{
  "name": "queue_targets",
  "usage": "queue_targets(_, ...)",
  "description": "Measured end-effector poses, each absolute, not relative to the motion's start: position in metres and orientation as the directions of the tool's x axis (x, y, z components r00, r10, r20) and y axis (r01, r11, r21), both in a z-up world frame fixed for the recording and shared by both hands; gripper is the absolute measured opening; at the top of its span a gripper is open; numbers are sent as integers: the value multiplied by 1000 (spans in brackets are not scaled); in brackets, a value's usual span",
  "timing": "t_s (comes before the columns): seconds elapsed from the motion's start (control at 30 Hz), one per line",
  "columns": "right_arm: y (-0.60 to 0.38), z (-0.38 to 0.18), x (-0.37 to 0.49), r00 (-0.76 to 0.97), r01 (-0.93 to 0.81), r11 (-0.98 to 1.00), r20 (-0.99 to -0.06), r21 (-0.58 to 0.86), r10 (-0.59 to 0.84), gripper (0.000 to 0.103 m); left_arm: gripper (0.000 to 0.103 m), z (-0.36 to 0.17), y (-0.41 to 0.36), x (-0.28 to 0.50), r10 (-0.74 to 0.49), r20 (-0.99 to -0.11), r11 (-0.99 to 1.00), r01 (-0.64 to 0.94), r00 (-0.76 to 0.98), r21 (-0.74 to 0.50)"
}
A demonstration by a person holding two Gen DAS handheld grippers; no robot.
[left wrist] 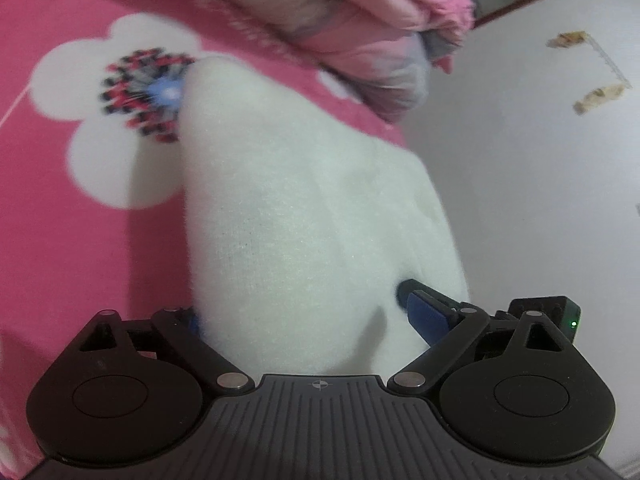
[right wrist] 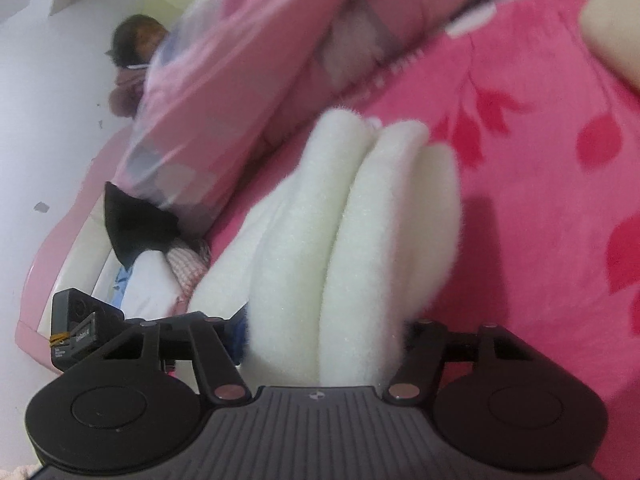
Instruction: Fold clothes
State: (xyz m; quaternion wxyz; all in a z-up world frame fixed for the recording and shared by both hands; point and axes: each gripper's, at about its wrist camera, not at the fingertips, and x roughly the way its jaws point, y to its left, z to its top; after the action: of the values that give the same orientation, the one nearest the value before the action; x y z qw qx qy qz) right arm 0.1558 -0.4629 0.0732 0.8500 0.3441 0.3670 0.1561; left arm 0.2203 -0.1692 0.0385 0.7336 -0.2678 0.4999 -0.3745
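On pink blanket (left wrist: 80, 240): white garment (left wrist: 300, 220)

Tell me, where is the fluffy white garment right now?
The fluffy white garment is bunched between both grippers' fingers in each wrist view, above the pink flowered blanket.

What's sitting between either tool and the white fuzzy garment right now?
Nothing visible. The white fuzzy garment already fills the left tool, and its bunched folds fill the right tool, above the pink bedspread.
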Motion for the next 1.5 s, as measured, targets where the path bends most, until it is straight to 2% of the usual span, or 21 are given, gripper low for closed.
queue_targets(0.3, -546, 151, 115, 794, -35, 795, -466, 606, 391, 66, 94, 112, -287, 225, -906, -403, 415, 453, 130, -789)
queue_targets(0.47, -592, 194, 93, 847, -38, 835, -426, 549, 319, 66, 94, 130, -374, 242, -926, -367, 356, 523, 89, -774)
queue_targets(0.57, -632, 202, 94, 863, -21, 857, -424, 515, 276, 66, 94, 132, -423, 256, -929, -364, 343, 541, 71, -768)
queue_targets(0.8, -705, 189, 123, 855, 0, 890, -462, 457, 237, 66, 94, 120, -493, 282, -923, -383, 341, 540, 37, -769)
queue_targets(1.13, -758, 161, 153, 794, -64, 911, -532, 407, 294, 66, 94, 79, -521, 287, -917, -398, 331, 513, -23, -792)
queue_targets(1.33, -783, 117, 178, 746, -61, 889, -571, 454, 342, 68, 94, 37, -527, 295, -901, -434, 377, 487, -5, -788)
queue_targets(1.37, -787, 105, 183, 735, -57, 883, -579, 466, 353, 70, 94, 29, -528, 296, -897, -443, 386, 482, -4, -787)
queue_targets(1.43, -798, 76, 195, 709, -1, 876, -618, 481, 340, 80, 94, 21, -527, 297, -898, -439, 383, 496, 2, -779)
queue_targets(1.47, -805, 66, 198, 710, 30, 863, -618, 504, 336, 89, 94, 18, -525, 299, -907, -420, 370, 482, 3, -794)
queue_targets(1.5, -811, 59, 198, 720, 58, 843, -607, 535, 336, 91, 95, 19, -521, 302, -913, -409, 367, 454, 5, -812)
